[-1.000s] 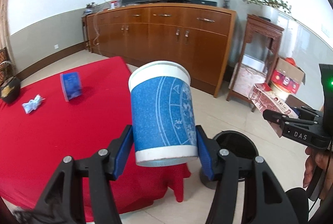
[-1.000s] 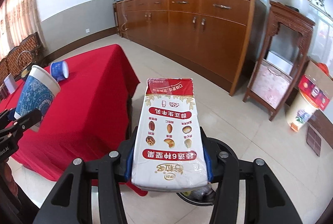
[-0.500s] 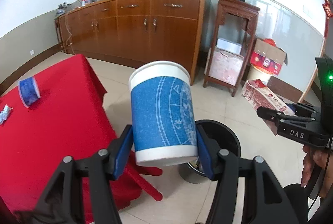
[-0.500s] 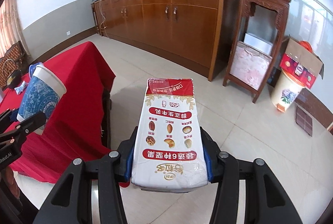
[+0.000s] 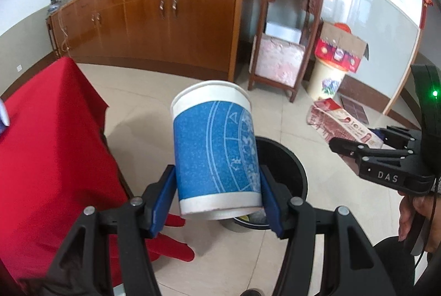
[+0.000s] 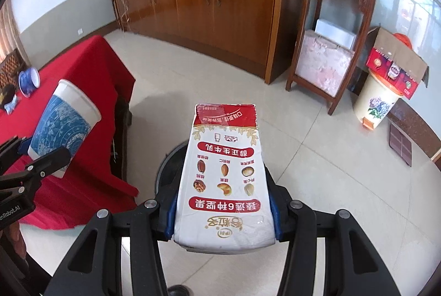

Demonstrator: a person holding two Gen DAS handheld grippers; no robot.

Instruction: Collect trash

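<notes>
Your left tongs [image 5: 217,197] are clamped on the blue-and-white paper cup [image 5: 215,152] low on its wall, so most of it stands clear above the blue pads, mouth tilted away from you. Your right tongs [image 6: 223,216] grip the milk carton [image 6: 224,172] across its lower end, long body sticking out ahead. Both pieces hang in the air over the floor, with the black bin [image 5: 284,158] directly behind the cup and mostly hidden behind the carton in the right view.

The main risk is a miss. The carton covers nearly all of the bin's mouth from your right camera, so letting go on that view alone could drop it on the rim or the tiles. A long carton released at a slant may catch the edge and tip out. The cup is light and could bounce off the rim if dropped from high. With 2 tools converging on 1 opening, they may knock together. The red bench [image 5: 49,147] cloth hangs just beside the bin and could snag your left tool.
</notes>
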